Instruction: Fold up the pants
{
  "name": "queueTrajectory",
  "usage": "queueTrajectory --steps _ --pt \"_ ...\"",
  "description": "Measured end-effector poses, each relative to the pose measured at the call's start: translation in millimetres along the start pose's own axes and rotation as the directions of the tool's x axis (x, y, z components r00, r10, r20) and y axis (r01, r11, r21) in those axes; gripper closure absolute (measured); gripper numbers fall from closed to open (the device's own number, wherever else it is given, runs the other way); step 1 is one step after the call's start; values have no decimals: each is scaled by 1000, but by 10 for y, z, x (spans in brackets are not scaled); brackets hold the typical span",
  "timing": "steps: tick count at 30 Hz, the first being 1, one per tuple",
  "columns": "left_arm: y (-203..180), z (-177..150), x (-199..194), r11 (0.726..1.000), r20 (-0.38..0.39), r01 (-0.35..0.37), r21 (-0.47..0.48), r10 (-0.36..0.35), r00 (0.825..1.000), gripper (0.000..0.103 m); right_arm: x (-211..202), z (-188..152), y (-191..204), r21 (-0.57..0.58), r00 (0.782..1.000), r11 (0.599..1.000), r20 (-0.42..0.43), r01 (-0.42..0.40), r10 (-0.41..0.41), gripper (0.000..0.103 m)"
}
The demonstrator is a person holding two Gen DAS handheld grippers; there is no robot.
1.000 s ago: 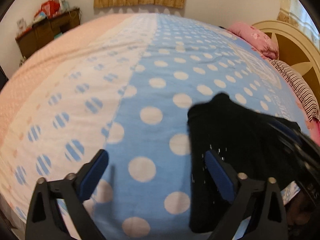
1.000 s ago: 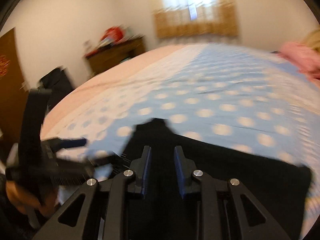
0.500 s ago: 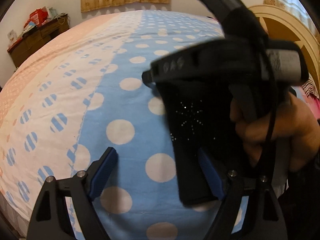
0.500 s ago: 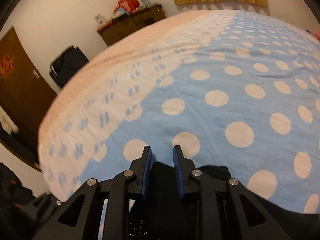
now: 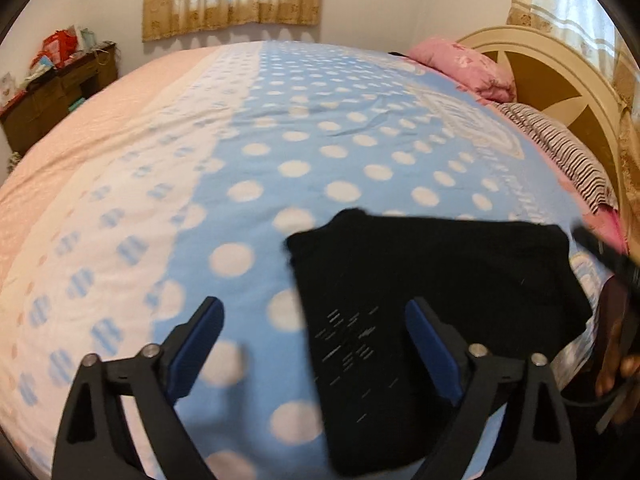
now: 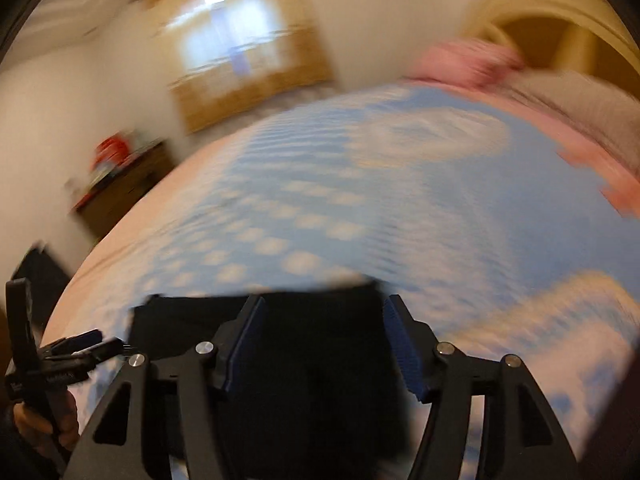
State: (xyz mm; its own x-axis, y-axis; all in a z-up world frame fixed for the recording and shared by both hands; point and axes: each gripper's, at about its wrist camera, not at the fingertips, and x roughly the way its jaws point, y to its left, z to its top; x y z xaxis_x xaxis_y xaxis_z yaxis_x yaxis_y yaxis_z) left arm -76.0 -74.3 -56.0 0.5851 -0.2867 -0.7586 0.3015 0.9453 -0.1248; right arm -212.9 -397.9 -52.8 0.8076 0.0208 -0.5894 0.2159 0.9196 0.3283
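Note:
The black pants [image 5: 420, 280] lie folded in a flat rectangle on the blue polka-dot bedspread [image 5: 304, 152], near the bed's front edge. My left gripper [image 5: 316, 344] is open and empty, its right finger over the pants' left part. My right gripper [image 6: 324, 344] is open and empty just above the pants [image 6: 312, 360]; that view is blurred by motion. The right gripper's body and the hand holding it show at the right edge of the left wrist view [image 5: 616, 320]. The left gripper shows at the lower left of the right wrist view [image 6: 60, 360].
A pink pillow [image 5: 464, 68] and a striped pillow [image 5: 568, 152] lie by the cream headboard [image 5: 560, 80] at the right. A dark wooden dresser [image 5: 52, 96] stands at the far left wall. The bedspread's pink and white part [image 5: 100, 184] spreads to the left.
My right gripper has opened, let go of the pants and swung away to the right. The pants now lie flat on the bed. My left gripper stayed open.

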Motion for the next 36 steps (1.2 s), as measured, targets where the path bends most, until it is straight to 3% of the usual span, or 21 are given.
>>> queueTrajectory --steps 4,8,15,17,24,27,32,36 --pt "-194 54 201 1000 -40 -3 17 4 999 7 -34 -194 -343 96 999 995 -36 -7 11 40" --pt "-207 -63 250 1000 -63 -19 4 19 998 3 72 -242 -333 132 997 990 -46 -58 64 40" --pt "-26 -151 229 995 -77 12 -101 -20 997 0 314 -270 -157 85 995 994 -77 -62 68 40" --pt "21 -188 218 992 -71 19 -125 -28 997 0 370 -318 -153 108 992 990 -87 -86 95 34" --pt "-85 -245 228 995 -70 -12 -99 5 998 0 390 -401 -2 25 991 996 -98 -88 90 31" --pt "-103 -254 230 995 -80 -15 -103 7 997 0 410 -417 92 -44 993 998 -110 -50 45 31" --pt "-120 -252 233 995 -89 -19 -102 10 996 0 401 -434 194 -94 993 995 -111 -40 29 52" --pt "-159 -244 224 996 -89 -14 -88 6 996 8 406 -434 193 -90 993 995 -111 -52 42 56"
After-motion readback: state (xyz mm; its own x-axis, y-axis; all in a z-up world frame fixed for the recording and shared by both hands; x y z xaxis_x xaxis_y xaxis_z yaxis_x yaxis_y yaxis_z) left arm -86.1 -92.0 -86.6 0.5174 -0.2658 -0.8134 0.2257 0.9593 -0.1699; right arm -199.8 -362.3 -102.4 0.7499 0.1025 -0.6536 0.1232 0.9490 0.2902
